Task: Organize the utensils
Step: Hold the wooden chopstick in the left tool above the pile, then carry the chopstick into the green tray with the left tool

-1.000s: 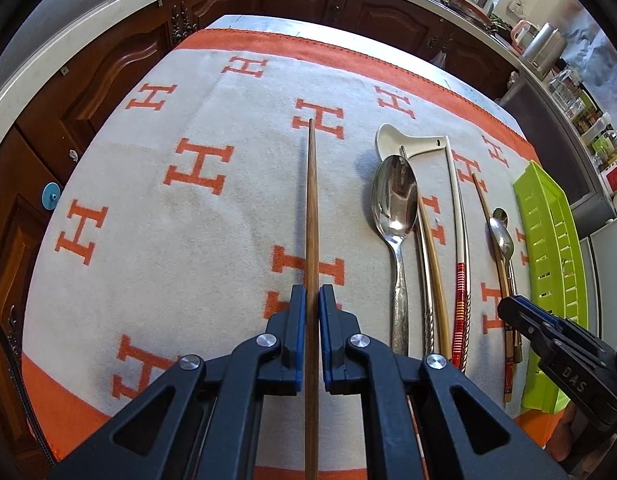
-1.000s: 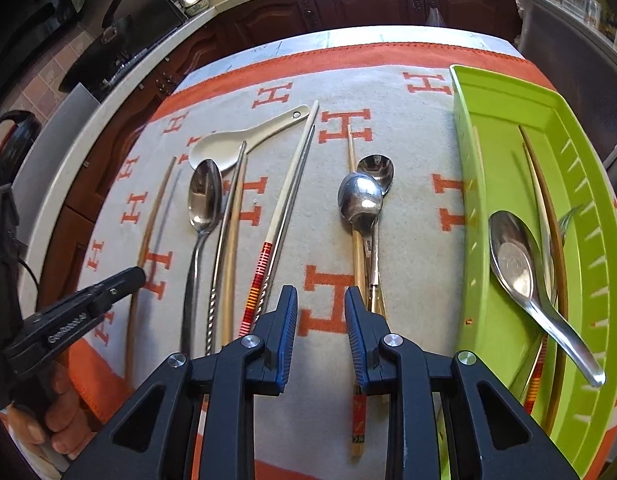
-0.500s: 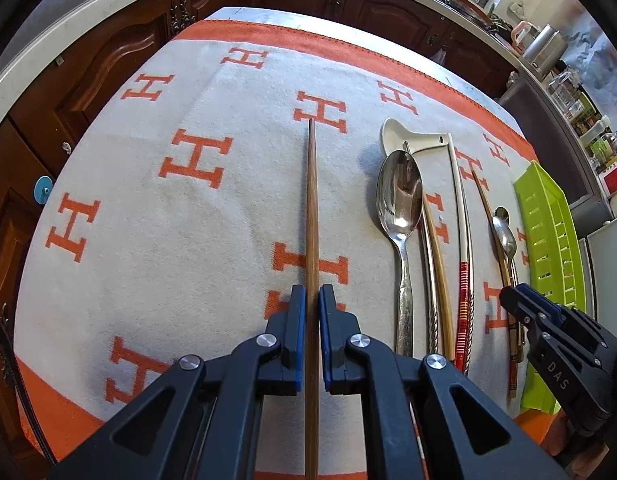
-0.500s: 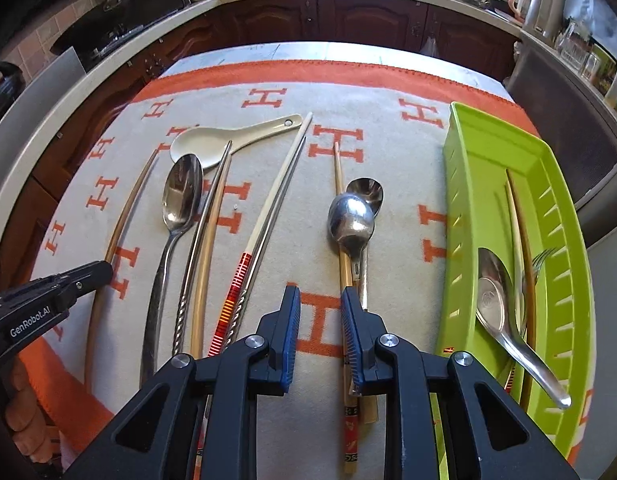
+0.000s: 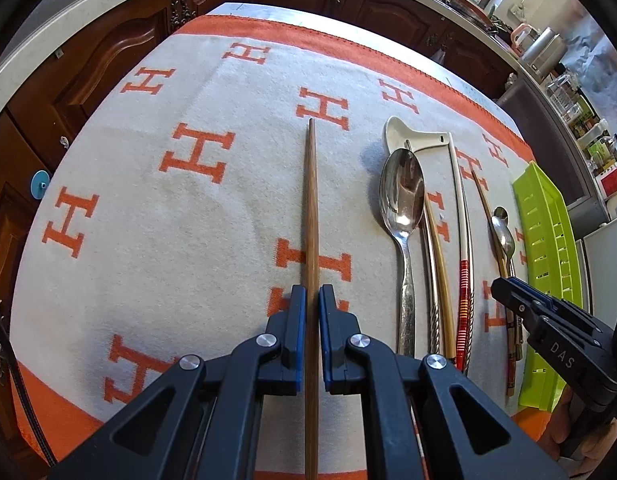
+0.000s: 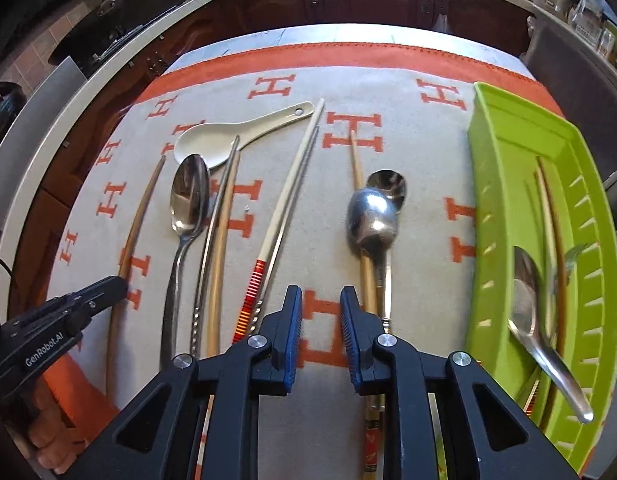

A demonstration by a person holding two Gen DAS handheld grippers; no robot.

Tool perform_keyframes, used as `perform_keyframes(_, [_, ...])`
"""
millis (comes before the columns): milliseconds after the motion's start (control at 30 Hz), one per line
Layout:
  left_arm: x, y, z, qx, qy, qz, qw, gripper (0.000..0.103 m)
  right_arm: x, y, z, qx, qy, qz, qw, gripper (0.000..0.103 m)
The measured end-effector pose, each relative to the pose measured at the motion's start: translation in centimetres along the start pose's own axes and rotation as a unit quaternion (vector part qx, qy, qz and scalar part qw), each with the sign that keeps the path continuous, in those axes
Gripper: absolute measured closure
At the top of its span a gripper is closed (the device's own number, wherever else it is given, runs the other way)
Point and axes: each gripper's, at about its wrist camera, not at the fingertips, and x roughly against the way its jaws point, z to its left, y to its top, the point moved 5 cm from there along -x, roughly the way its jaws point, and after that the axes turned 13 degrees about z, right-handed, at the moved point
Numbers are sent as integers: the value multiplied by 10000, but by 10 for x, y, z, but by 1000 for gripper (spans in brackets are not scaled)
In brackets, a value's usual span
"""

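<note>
Slotted green plastic tray (image 6: 504, 184), frame right: steel spoon (image 6: 536, 320), wooden chopsticks (image 6: 548, 216). Left gripper (image 5: 312, 300) fingers pinch brown chopstick (image 5: 311, 200); right gripper (image 6: 317, 308) fingers spread, empty.

Both grippers are black plastic with blue ribbed pads and round silver screws at the joints. The left gripper (image 5: 312, 312) carries white "GenRobot.AI" lettering, and the right gripper (image 6: 318, 320) carries "DAS" at 4 o'clock.

Utensils (image 6: 188, 208) on cloth (image 6: 308, 80) left of tray (image 6: 492, 168) (spoon (image 6: 548, 328) inside)
</note>
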Motion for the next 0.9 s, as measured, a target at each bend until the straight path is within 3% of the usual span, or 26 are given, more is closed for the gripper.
perform_keyframes(233, [-1,0,0,0,-99,17,9999,99,11,-2,1,127,-404,-164,9990,83])
perform_keyframes(533, [1,-1,2,0,-216,-13,9998,99,-1,1,0,196,-733,226,9969,83])
perform_keyframes(833, [1,-1,2,-44,-297,2,9995,98,-13,9,8,422,-350,180,9983,88])
perform_keyframes(900, [1,-2,-1,-74,-303,-4,9995,98,-13,8,9,376,-222,66,9990,96])
